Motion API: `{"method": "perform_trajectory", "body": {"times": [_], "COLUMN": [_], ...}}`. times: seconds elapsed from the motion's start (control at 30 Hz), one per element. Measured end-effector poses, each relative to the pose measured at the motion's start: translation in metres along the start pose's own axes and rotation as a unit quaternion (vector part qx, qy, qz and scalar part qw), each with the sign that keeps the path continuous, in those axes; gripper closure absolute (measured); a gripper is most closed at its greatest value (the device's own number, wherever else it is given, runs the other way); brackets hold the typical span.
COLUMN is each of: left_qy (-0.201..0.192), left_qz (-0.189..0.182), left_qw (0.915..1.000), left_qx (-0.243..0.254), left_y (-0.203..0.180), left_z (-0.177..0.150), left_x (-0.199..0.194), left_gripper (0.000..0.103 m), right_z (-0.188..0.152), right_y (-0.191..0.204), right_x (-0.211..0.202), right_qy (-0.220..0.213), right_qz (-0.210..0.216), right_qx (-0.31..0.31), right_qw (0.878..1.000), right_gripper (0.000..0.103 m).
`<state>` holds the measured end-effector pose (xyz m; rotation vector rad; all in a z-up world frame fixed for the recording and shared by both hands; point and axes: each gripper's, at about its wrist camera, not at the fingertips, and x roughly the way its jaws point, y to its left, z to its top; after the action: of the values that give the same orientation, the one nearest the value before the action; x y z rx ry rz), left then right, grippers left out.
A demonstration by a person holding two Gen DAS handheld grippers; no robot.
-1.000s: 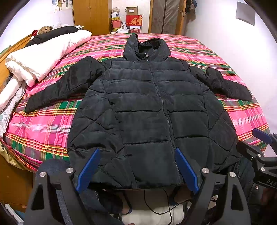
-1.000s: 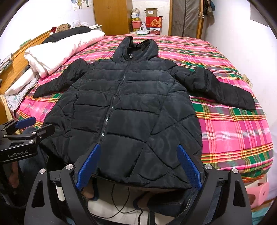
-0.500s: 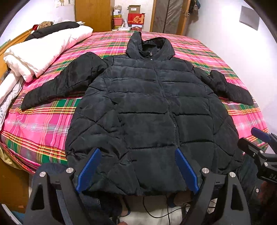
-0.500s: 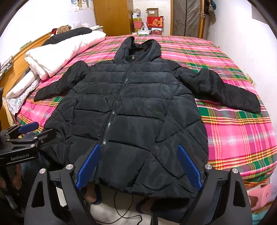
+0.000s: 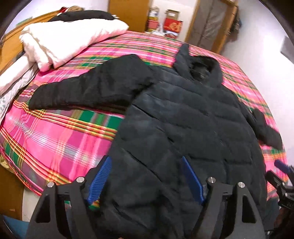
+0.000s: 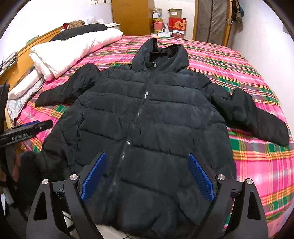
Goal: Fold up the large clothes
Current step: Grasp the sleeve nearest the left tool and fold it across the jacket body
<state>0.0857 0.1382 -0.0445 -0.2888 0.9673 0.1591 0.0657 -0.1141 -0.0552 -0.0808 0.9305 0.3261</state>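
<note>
a bed was covered by a pink, green and yellow plaid spread. a folded white quilt was laid along its left side, with a black pillow behind it. a wooden wardrobe, a red box and a cardboard box were seen beyond the bed's far end.

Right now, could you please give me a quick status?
Left hand-held gripper closing, right open, both empty. Black jacket flat, unfolded. Nothing blocking.
</note>
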Motion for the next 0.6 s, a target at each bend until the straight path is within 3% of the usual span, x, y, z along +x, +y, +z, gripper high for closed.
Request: {"method": "perform_trajectory", "body": {"times": [0.33,0.6], "left_qy": [0.011,-0.002], "left_qz": [0.024,0.039], "left_qw": [0.9968,0.9854], "left_qx": [-0.076,-0.166], "left_y": [0.084,0.153], "left_z": [0.05,0.073], "left_x": [0.054,0.092], "left_gripper": [0.027,0.028], "right_z": [0.038,0.052], "right_y": [0.002,-0.004], "right_x": [0.047,0.081], "right_qy": [0.006,0.022], "right_qz": [-0.01,-0.017], "right_qx": [-0.014,-0.01], "right_qw": [1.0,1.0], "right_gripper": [0.013,0.013]}}
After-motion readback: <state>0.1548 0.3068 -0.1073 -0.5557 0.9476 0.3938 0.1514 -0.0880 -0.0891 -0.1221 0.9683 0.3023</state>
